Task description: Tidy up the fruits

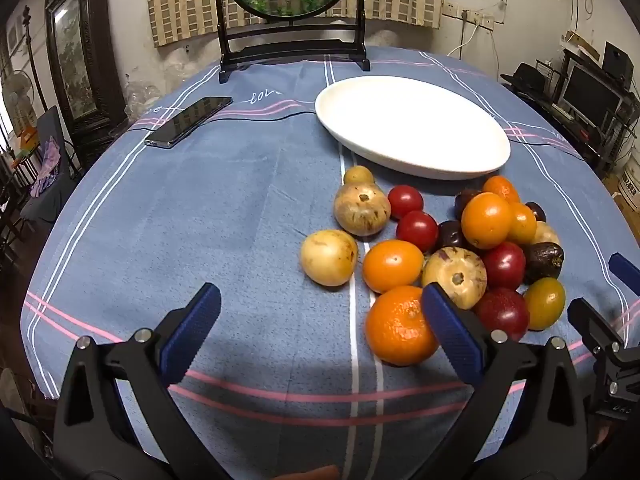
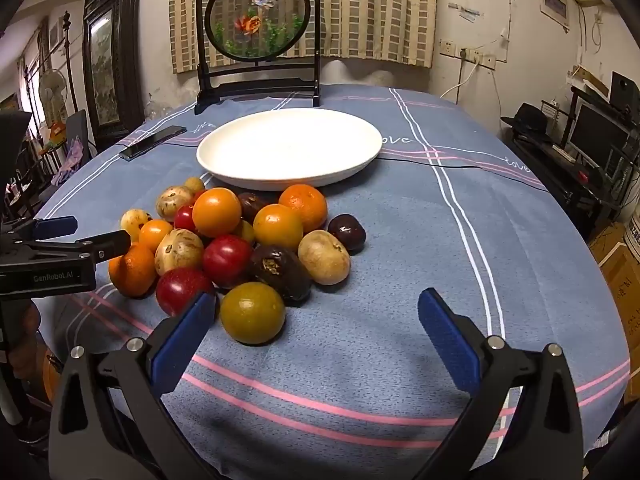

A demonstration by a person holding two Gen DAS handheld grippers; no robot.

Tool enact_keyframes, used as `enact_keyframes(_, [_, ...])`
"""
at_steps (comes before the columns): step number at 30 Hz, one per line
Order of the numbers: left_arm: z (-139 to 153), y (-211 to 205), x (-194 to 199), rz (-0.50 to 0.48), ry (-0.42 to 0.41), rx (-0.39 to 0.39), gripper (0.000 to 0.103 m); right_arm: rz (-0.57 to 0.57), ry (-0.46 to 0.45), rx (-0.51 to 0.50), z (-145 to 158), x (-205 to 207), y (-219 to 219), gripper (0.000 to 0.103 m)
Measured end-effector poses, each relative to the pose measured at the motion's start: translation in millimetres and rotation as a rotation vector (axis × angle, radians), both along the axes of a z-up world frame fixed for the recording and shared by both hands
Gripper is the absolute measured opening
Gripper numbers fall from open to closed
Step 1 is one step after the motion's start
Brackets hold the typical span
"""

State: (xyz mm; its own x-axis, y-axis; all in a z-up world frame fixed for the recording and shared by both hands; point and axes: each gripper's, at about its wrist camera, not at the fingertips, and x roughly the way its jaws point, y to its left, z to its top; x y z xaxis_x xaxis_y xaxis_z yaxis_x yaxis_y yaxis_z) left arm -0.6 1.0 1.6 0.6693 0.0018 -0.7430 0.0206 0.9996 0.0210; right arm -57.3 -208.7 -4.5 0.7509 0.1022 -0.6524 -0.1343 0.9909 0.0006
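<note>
A pile of fruits lies on the blue tablecloth: oranges, red, yellow-brown, dark purple and one olive-yellow fruit. A white oval plate sits empty behind the pile. My left gripper is open and empty, just left of the pile; its right finger stands in front of a mandarin. It also shows in the right wrist view. My right gripper is open and empty, in front of and to the right of the pile; its left finger stands by a red fruit.
A black phone lies at the table's far left. A dark wooden stand with a round fish picture stands at the table's back edge. Shelves with monitors stand to the right of the table.
</note>
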Motion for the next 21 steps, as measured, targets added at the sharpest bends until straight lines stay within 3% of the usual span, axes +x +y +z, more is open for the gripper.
enact_keyframes(21, [7, -10, -12, -0.066, 0.019, -0.035, 0.101, 0.034, 0.009, -0.011, -1, -3, 7, 0.102])
